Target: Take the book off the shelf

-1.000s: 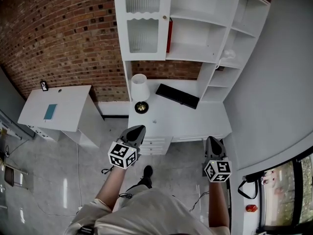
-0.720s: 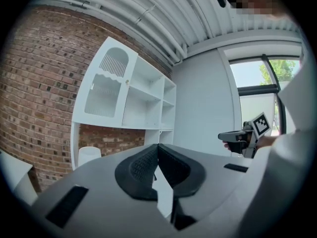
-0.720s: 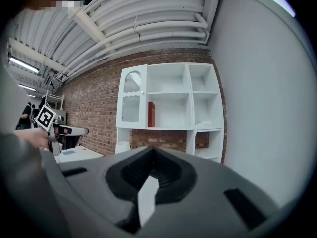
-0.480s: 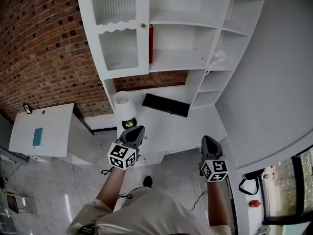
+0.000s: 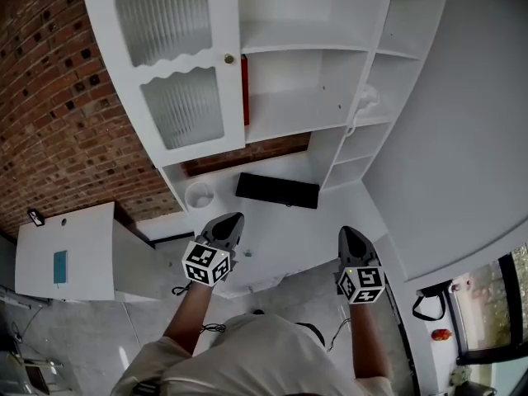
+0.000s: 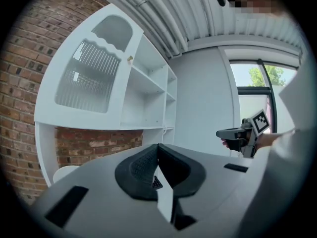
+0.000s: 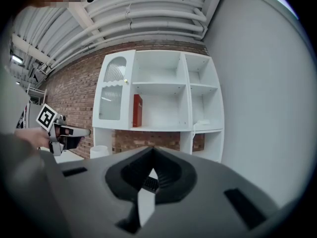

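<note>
A red book [image 5: 244,89] stands upright at the left end of the middle shelf of the white shelf unit [image 5: 305,110], just right of the glass cabinet door [image 5: 177,97]. The right gripper view shows the book [image 7: 137,110] straight ahead at a distance. Both grippers are held low in front of the person, well short of the shelf. My left gripper [image 5: 234,218] is shut and empty, its jaws [image 6: 157,147] closed together. The right gripper [image 5: 346,231] is also shut with nothing in it [image 7: 152,149].
Under the shelves a white desk [image 5: 330,213] carries a black keyboard [image 5: 277,190] and a white lamp [image 5: 200,195]. A small white object [image 5: 367,97] lies on a right-hand shelf. A low white table [image 5: 78,254] stands at the left by the brick wall [image 5: 49,114].
The shelf unit has grown larger and slid lower-left in the head view as the person came closer. Both grippers stay shut and hold their places in the view.
</note>
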A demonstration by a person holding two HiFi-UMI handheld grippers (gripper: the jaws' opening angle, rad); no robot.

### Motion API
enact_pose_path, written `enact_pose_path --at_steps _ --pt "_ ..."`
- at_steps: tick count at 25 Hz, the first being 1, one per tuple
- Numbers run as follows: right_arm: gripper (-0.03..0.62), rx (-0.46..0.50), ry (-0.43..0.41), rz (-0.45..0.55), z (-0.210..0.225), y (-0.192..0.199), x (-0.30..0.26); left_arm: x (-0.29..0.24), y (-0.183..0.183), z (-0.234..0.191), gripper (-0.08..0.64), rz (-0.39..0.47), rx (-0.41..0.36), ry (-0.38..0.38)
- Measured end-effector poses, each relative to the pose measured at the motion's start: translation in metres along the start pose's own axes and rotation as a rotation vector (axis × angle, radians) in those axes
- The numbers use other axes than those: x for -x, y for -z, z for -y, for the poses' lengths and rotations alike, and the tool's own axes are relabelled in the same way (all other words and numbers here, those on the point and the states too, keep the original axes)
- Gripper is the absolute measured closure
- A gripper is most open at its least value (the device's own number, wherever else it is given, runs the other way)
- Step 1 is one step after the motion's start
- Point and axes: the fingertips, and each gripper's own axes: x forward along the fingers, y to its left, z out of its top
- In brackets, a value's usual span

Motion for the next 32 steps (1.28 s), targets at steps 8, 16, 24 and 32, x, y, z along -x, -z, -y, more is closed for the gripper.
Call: enact_pose_path --at_steps 8,16,24,32 --pt "0.591 0.009 0.010 0.000 0.003 -0.003 -0.037 -0.025 0.004 -0.032 0.566 -0.004 0.022 0.002" --pt "0.591 0.011 -0.079 -0.002 0.017 -0.005 -0.086 -0.048 0.007 -0.046 0.566 -0.012 0.027 -0.067" --pt "0.591 0.046 -0.248 -0.015 0.039 -0.015 -0.152 -0.086 0.005 -0.051 0.566 -0.009 0.055 -0.193" --pt "0.590 0.079 -0.410 0.008 0.064 -0.034 -0.218 -0.121 -0.001 -0.054 0.566 0.009 0.070 -0.322"
